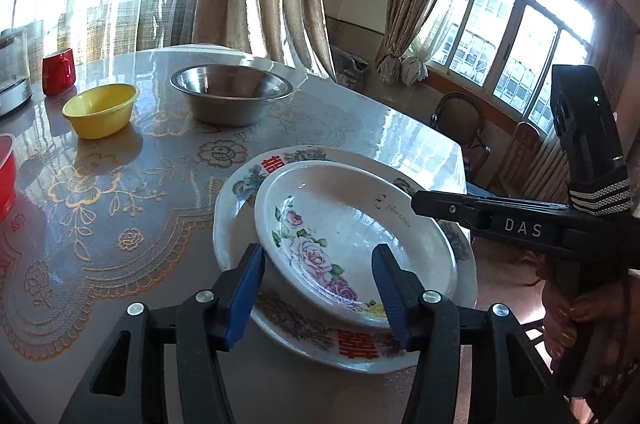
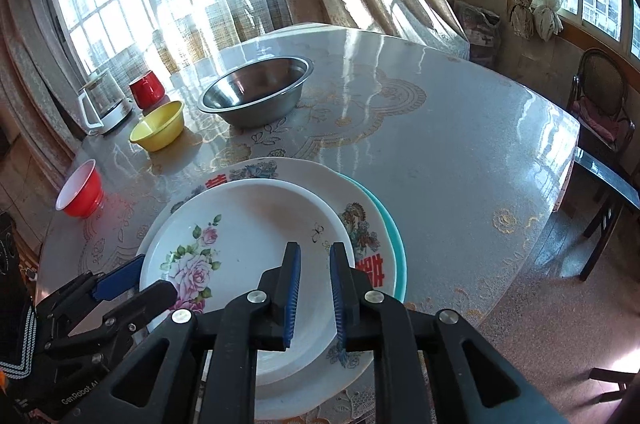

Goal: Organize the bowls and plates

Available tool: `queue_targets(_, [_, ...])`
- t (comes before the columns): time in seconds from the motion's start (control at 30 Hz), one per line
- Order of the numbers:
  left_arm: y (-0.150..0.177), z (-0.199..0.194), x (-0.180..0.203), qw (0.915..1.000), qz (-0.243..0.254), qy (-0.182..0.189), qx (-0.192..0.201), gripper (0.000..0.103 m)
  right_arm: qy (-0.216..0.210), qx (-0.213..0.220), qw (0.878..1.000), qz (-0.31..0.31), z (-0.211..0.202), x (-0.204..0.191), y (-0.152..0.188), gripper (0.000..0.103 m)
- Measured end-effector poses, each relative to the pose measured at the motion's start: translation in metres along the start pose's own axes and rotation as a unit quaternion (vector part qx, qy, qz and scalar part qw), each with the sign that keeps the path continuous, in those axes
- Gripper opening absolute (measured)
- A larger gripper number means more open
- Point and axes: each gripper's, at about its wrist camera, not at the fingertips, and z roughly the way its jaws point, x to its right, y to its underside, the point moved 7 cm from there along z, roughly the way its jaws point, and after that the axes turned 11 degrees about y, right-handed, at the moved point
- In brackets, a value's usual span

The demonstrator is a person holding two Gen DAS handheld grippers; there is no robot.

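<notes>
The rose plate (image 1: 352, 232) sits stacked on the big plate (image 1: 240, 192). The left gripper (image 1: 320, 288) is spread, the right gripper (image 2: 316, 288) pressed together, empty. Bowls likely come next, needing a rim pinch.

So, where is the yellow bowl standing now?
In both views the yellow bowl stands on the table's far left part, between the red mug and the steel bowl, beyond the stacked plates.
</notes>
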Motion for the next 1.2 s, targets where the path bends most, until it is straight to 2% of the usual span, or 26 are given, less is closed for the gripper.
queue_targets(0.13, [-0.007,-0.011,-0.002,0.9997,0.012,-0.002,0.023,0.057,-0.007,-0.023,1.000,0.012,0.009,0.000,0.006,0.015])
queue_targets(0.23, [-0.016,-0.024,-0.010,0.9988,0.001,0.002,0.049,0.061,-0.017,-0.033,0.999,0.018,0.012,0.000,0.011,0.015])
queue_targets(0.27, [-0.019,-0.027,-0.015,0.9983,-0.008,-0.005,0.058,0.064,-0.016,-0.032,0.999,0.016,0.012,-0.001,0.012,0.015])
queue_targets(0.33, [-0.024,-0.033,-0.030,0.9959,-0.031,-0.032,0.079,0.077,-0.014,-0.032,0.999,0.014,0.011,-0.002,0.012,0.015])
queue_targets(0.5, [-0.030,-0.048,-0.064,0.9866,-0.096,-0.065,0.115,0.086,-0.033,-0.028,0.999,0.025,0.009,-0.004,0.012,0.015])
queue_targets(0.57, [-0.031,-0.052,-0.077,0.9818,-0.116,-0.084,0.125,0.090,-0.043,-0.017,0.999,0.024,0.004,-0.006,0.009,0.021])
queue_targets(0.7, [-0.027,-0.053,-0.097,0.9745,-0.139,-0.125,0.124,0.092,-0.057,-0.006,0.998,0.027,-0.002,-0.012,0.003,0.030])
queue_targets(1.0, [-0.012,-0.044,-0.115,0.9650,-0.135,-0.205,0.092,0.095,-0.066,-0.026,0.997,0.035,0.008,-0.021,0.003,0.035])
queue_targets(1.07, [-0.011,-0.043,-0.117,0.9641,-0.133,-0.213,0.087,0.096,-0.066,-0.031,0.997,0.038,0.009,-0.020,0.002,0.035])
queue_targets(1.2, [-0.008,-0.041,-0.125,0.9638,-0.151,-0.205,0.081,0.097,-0.063,-0.028,0.997,0.047,0.012,-0.016,-0.009,0.037])
